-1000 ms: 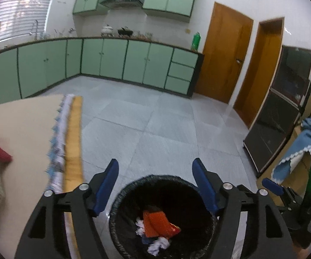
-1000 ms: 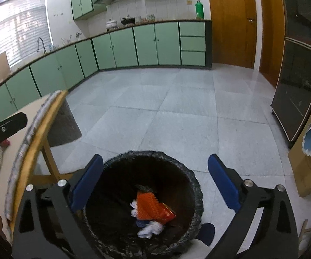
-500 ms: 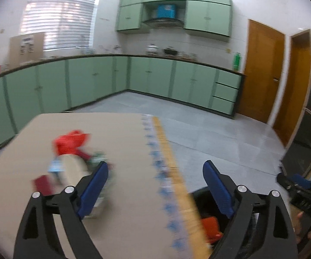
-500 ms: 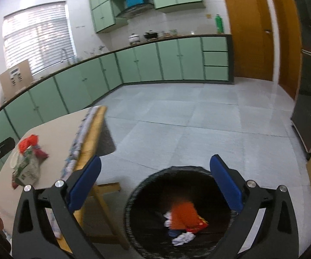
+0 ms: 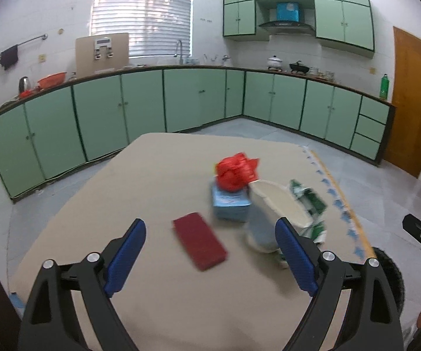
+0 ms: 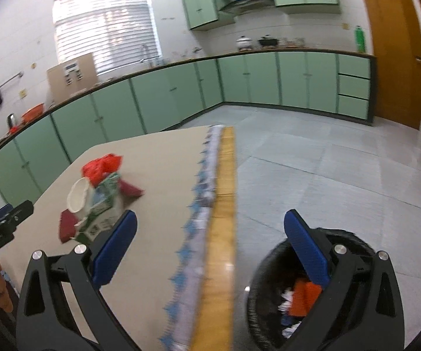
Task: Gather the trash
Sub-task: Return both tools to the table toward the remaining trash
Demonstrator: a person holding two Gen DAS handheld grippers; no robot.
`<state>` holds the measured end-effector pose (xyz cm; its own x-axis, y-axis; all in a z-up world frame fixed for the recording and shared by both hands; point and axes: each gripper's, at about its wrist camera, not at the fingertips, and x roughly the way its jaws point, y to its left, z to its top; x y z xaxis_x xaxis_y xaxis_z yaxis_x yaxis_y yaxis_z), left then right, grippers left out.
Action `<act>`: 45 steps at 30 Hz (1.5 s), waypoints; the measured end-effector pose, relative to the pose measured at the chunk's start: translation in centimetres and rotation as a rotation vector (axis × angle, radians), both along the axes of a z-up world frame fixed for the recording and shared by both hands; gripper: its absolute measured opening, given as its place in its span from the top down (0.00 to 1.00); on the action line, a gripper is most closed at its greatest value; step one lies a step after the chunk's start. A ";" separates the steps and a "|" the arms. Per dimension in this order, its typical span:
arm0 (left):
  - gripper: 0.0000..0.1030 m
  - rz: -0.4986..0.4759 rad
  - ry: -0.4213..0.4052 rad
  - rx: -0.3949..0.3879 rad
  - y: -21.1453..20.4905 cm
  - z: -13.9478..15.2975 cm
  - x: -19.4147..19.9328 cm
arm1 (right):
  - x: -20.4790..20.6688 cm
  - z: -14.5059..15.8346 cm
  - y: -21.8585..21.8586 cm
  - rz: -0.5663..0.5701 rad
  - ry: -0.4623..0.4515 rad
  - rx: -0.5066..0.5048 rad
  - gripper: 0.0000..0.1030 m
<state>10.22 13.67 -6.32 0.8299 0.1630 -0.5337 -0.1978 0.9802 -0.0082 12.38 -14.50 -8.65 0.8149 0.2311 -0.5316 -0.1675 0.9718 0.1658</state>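
Note:
Trash lies in a cluster on the beige-covered table (image 5: 151, 181): a flat dark red packet (image 5: 200, 244), a blue box (image 5: 230, 206) with a crumpled red bag (image 5: 236, 169) on top, a white paper cup (image 5: 274, 213) on its side and a green-and-white carton (image 5: 309, 204). My left gripper (image 5: 210, 251) hovers over the near side of the table, open and empty, the red packet just beyond its fingers. My right gripper (image 6: 210, 242) is open and empty, straddling the table's right edge (image 6: 225, 204). The black-lined bin (image 6: 261, 301) stands on the floor below it and holds orange and white trash (image 6: 302, 295).
The same trash pile (image 6: 99, 199) shows at the left of the right wrist view, with the left gripper's tip (image 6: 2, 225) beside it. Green cabinets (image 5: 198, 102) line the far walls. Grey tiled floor (image 6: 342, 175) spreads to the right of the table, with wooden doors (image 6: 391, 52) beyond.
Both grippers have swung left from above the bin toward the table. The left view now faces the trash pile instead of the bin. The left jaws stand wider than a second ago.

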 end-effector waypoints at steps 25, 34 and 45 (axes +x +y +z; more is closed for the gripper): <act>0.14 0.062 0.104 -0.030 5.1 -4.9 1.6 | 1.0 -3.0 10.2 0.185 0.076 -0.015 0.07; 0.14 0.070 0.096 -0.054 6.0 -4.8 1.4 | 0.0 -1.8 11.7 0.216 0.084 -0.016 0.12; 0.14 0.067 0.100 -0.062 6.3 -5.2 1.4 | 0.9 -3.0 14.1 0.227 0.107 -0.036 0.16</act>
